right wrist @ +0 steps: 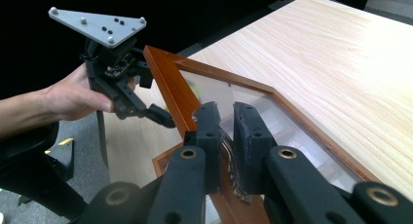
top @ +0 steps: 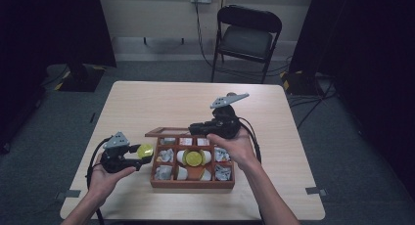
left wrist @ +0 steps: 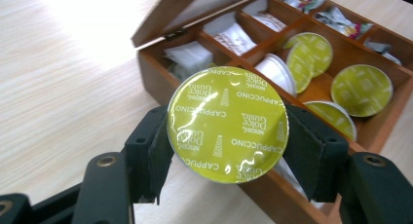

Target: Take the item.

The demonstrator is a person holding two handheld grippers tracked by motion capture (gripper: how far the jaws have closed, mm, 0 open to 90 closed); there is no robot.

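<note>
Gripping a capsule [left wrist: 228, 124], left jaws; right jaws (lid-clamping) over capsule-filled box [top: 192, 182].

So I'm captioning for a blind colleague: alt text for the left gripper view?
The left gripper clamps a yellow-green capsule, foil facing the camera, beside an open wooden box whose compartments hold more capsules and sachets.

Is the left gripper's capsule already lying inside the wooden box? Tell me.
No: the left gripper holds the yellow-green Cappuccino capsule between its jaws, outside the wooden box.
</note>
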